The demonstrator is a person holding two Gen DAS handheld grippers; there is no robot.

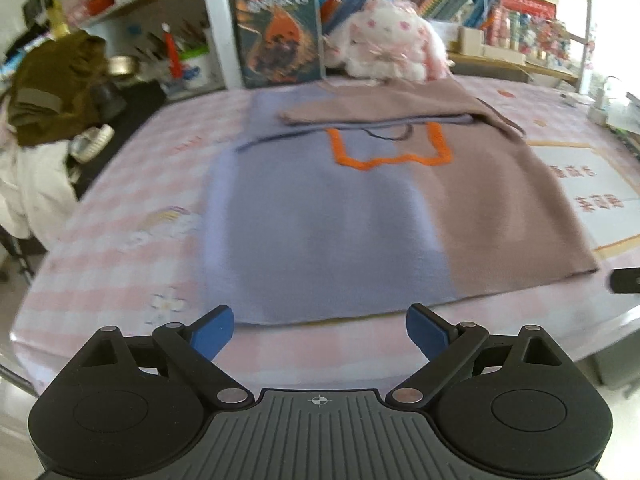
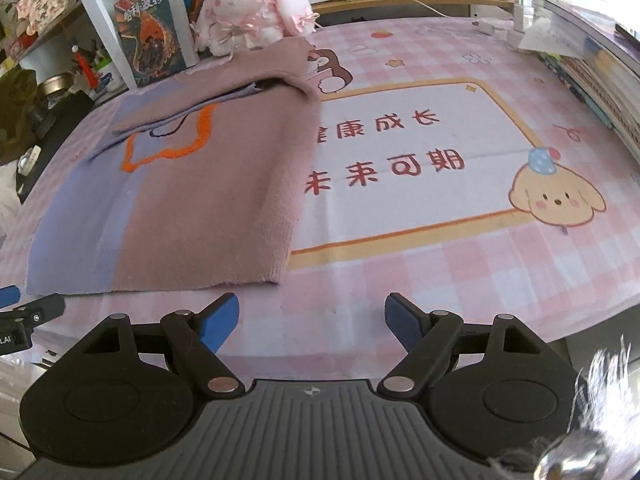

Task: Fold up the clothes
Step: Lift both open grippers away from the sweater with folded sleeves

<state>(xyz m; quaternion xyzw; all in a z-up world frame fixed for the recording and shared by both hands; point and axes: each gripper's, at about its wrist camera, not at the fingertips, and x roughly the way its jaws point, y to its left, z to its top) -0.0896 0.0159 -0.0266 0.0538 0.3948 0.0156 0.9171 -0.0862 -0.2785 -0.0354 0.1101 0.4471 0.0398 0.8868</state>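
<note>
A lavender and mauve knitted sweater (image 1: 360,216) with an orange outline lies flat on the table, its sleeves folded across the top. It also shows in the right wrist view (image 2: 192,200), at the left. My left gripper (image 1: 320,332) is open and empty, just short of the sweater's near hem. My right gripper (image 2: 312,324) is open and empty, near the hem's right corner, over bare tablecloth. The left gripper's tip (image 2: 16,308) shows at the right wrist view's left edge.
A pink checked tablecloth (image 2: 440,280) with a printed panel and puppy covers the table. A plush toy (image 2: 248,12) and a book (image 2: 152,36) stand at the back. Stacked books (image 2: 600,80) lie far right. Shelves are behind; a brown garment (image 1: 56,88) is left.
</note>
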